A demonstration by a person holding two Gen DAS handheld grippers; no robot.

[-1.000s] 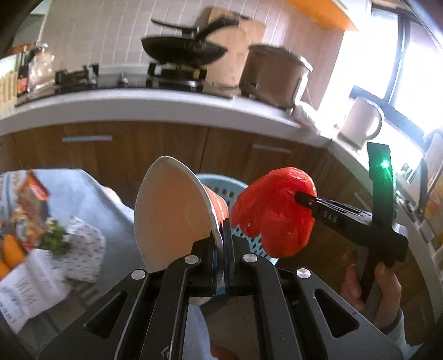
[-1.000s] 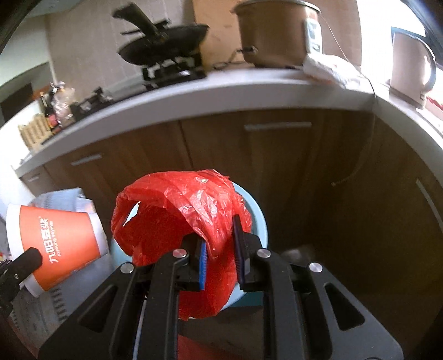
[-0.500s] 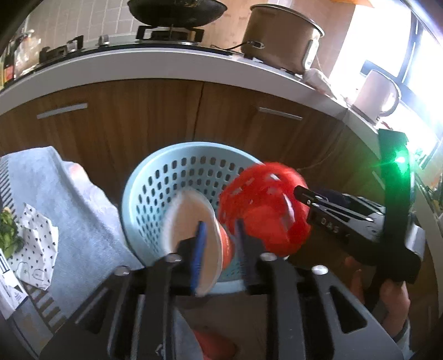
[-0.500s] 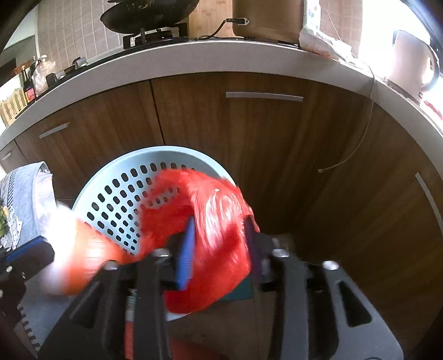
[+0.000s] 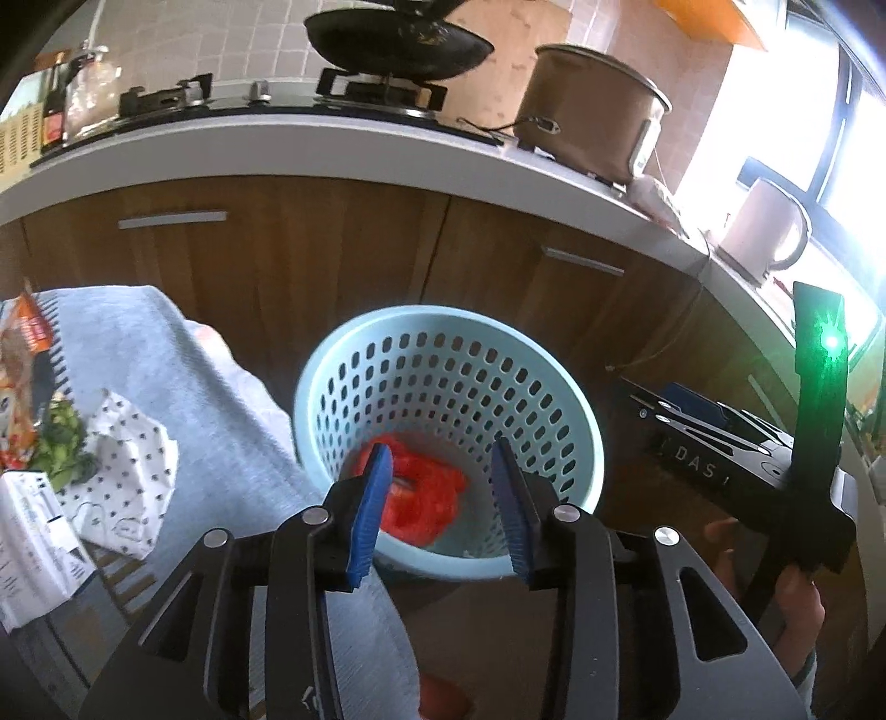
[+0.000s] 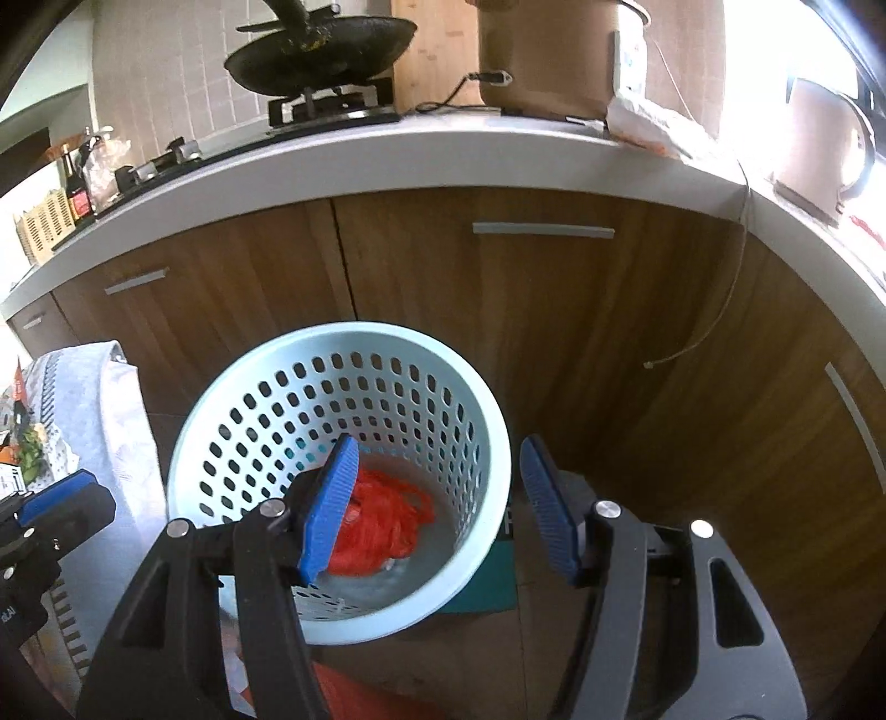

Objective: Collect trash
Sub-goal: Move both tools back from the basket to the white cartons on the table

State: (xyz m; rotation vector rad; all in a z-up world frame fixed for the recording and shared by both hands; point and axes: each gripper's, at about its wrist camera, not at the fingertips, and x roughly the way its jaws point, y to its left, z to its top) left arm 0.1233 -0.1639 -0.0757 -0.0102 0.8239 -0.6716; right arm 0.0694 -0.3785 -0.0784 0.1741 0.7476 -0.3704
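A light blue perforated basket stands on the floor before the wooden cabinets; it also shows in the right wrist view. A red plastic bag lies at its bottom, also visible in the right wrist view. The orange paper cup is not clearly visible. My left gripper is open and empty above the basket's near rim. My right gripper is open and empty above the basket. The right gripper's body shows right of the basket.
A table with a grey cloth is at the left, carrying a dotted paper wrapper, vegetable scraps and printed packaging. Behind are a counter with a wok, a rice cooker and a kettle.
Both grippers opened over the basket. The red bag and the orange cup left the fingers; the bag now lies at the basket's bottom.
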